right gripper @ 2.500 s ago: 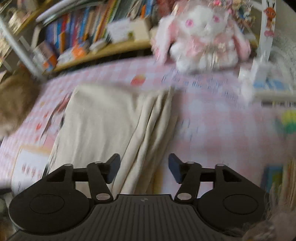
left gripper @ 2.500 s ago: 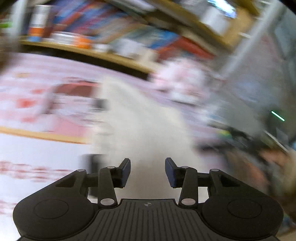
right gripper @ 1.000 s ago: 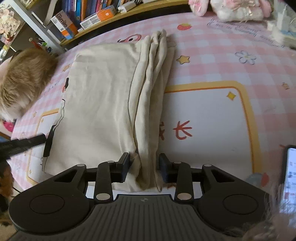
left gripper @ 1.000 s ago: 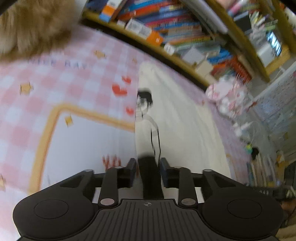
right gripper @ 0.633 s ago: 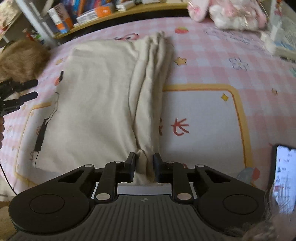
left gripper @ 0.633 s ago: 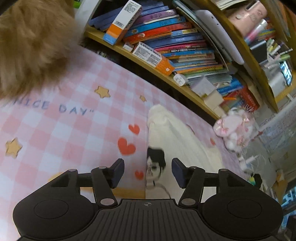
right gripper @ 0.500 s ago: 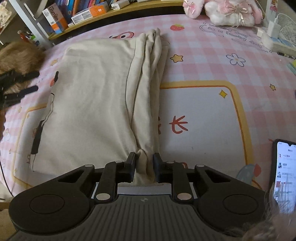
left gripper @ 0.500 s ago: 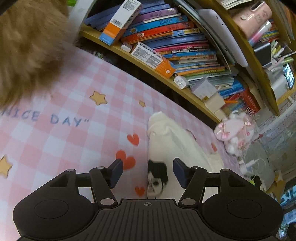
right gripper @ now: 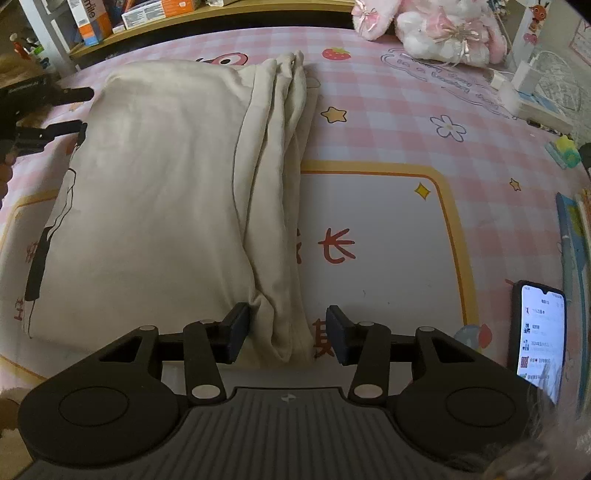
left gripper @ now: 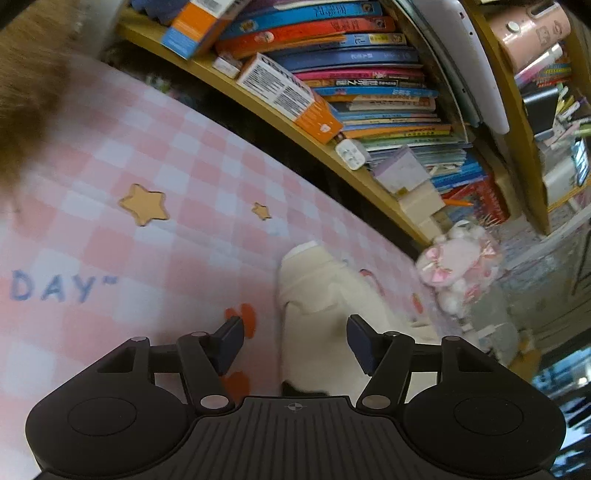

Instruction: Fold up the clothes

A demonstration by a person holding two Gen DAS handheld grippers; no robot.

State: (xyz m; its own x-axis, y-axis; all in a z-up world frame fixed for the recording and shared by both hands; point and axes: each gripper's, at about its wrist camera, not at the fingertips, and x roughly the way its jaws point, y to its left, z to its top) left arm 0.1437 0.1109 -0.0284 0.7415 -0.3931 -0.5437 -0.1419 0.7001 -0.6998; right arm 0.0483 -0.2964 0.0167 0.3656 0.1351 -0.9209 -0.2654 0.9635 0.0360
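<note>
Both our jaws stand released: our right gripper [right gripper: 288, 330] is opening around the bunched near edge of the cream garment [right gripper: 155, 192], pads clear. Our left gripper [left gripper: 293, 341] hovers apart over its far corner on the pink checked mat [right gripper: 388, 107].

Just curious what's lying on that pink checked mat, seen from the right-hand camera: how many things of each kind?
Cream garment: 1
Pink plush toy: 1
Phone: 1
White charger: 1
Total: 4
</note>
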